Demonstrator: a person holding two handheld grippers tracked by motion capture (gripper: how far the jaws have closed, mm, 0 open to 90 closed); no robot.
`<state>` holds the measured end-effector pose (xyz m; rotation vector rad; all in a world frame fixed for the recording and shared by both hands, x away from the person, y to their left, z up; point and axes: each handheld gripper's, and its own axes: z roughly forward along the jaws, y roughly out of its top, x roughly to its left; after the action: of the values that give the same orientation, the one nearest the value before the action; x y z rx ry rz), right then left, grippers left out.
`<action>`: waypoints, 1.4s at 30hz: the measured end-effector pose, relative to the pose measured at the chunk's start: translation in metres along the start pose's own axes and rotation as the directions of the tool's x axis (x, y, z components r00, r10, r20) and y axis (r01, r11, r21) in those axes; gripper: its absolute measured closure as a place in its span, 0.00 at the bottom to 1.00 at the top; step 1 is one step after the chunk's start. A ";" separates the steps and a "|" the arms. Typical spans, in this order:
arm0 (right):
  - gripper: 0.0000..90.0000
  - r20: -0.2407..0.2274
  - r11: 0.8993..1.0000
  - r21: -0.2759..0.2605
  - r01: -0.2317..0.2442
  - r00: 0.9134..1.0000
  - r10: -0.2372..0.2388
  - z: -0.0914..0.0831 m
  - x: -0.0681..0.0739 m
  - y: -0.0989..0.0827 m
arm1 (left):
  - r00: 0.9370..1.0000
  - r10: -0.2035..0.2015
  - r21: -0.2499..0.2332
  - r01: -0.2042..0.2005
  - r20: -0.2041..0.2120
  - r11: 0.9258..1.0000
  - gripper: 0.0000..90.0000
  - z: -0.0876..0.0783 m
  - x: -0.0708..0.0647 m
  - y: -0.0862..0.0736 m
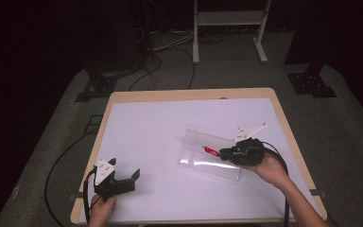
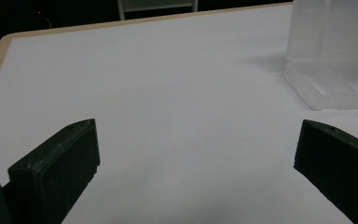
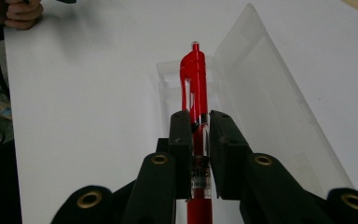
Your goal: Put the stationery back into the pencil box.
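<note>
Right gripper jaws pinching slim red plastic click pen mid-barrel, clip end ahead; light, rigid, likely slippery; left gripper jaws spread.

Dim room: grey carpet, black floor cables, a white frame behind.

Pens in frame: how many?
1: a red pen clamped in the right gripper, over the open clear plastic case. Nothing else shows in the case.
</note>
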<state>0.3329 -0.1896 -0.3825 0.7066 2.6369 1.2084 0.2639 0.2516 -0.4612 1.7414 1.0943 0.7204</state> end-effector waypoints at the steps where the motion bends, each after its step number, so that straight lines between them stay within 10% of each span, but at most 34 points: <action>1: 0.88 -0.001 1.000 0.001 -0.003 1.000 0.003 0.001 0.000 0.000 | 1.000 0.000 0.000 0.000 -0.001 1.000 0.00 0.000 0.000 0.000; 42: 0.88 -0.037 0.998 0.064 -0.027 0.999 0.029 0.045 -0.016 -0.008 | 1.000 -0.002 -0.004 0.002 -0.002 1.000 0.00 0.000 0.000 0.000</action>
<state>0.3589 -0.1715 -0.4190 0.7412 2.7159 1.1611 0.2638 0.2512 -0.4613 1.7369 1.0954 0.7231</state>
